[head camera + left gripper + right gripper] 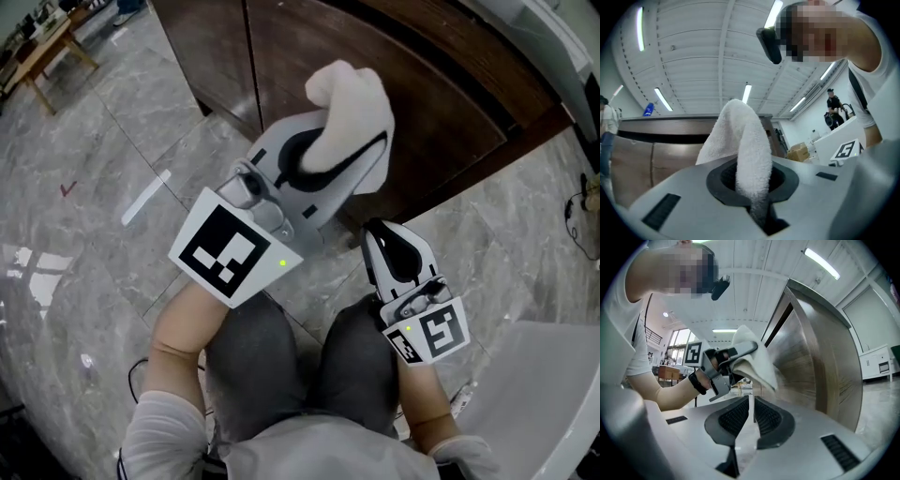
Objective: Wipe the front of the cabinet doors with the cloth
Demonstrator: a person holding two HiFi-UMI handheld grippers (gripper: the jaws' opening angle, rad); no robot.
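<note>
At the dark cabinet door (422, 84), the left gripper (323, 159) clamps a white cloth (354, 98), its loose fold bulging out at the door's front, right of the seam. The right gripper (382, 239) hangs nearer, jaws drawn together on nothing. The cloth looks soft and light, best pinched by a bunched fold.

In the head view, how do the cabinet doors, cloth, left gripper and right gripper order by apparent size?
1. cabinet doors
2. left gripper, nearer the camera, so unsure
3. cloth and right gripper look alike
</note>
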